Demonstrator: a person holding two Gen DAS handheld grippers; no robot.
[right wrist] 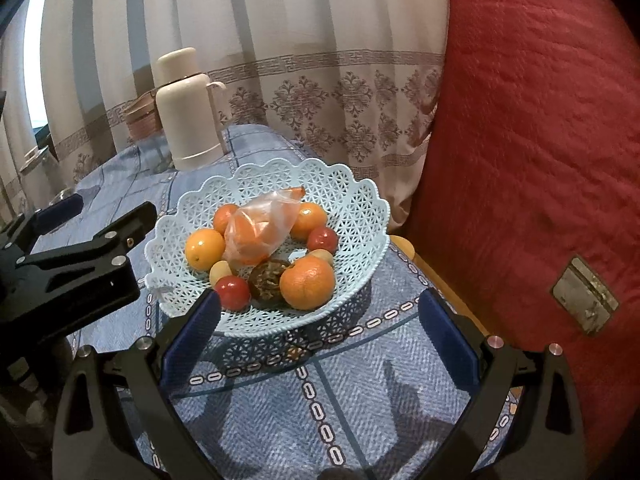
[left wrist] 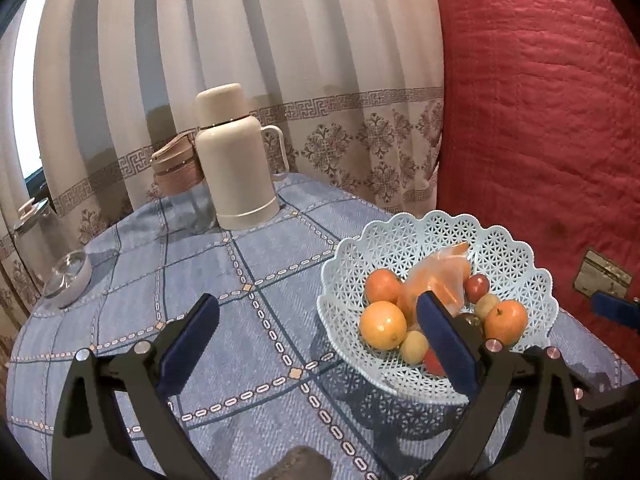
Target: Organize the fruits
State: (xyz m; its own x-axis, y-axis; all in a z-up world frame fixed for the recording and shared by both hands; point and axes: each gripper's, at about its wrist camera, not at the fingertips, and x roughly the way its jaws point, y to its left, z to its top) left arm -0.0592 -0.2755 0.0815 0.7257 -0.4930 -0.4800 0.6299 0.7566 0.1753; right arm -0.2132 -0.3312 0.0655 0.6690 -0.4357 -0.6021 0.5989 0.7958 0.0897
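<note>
We hold 2 empty, wide-open claws, the left claw beside and the right claw just before the lattice basket on the bench, whose firm oranges suit a gentle side grip.

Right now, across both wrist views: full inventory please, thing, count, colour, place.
basket: 1, pale blue lattice, on the table near the red cover
oranges: 4 loose, orange, in the basket
plastic bag: 1, clear with orange fruit inside, centre of the basket
small red fruits: 2, red, in the basket
small yellow fruits: 2, pale yellow, in the basket
dark fruit: 1, brown, front of the basket
thermos: 1, cream, far side of the table
tablecloth: 1, blue check, over the table
glass dish: 1, clear, left table edge
curtain: 1, beige striped, behind
red cover: 1, red, right
left gripper: open, empty
right gripper: open, empty
</note>
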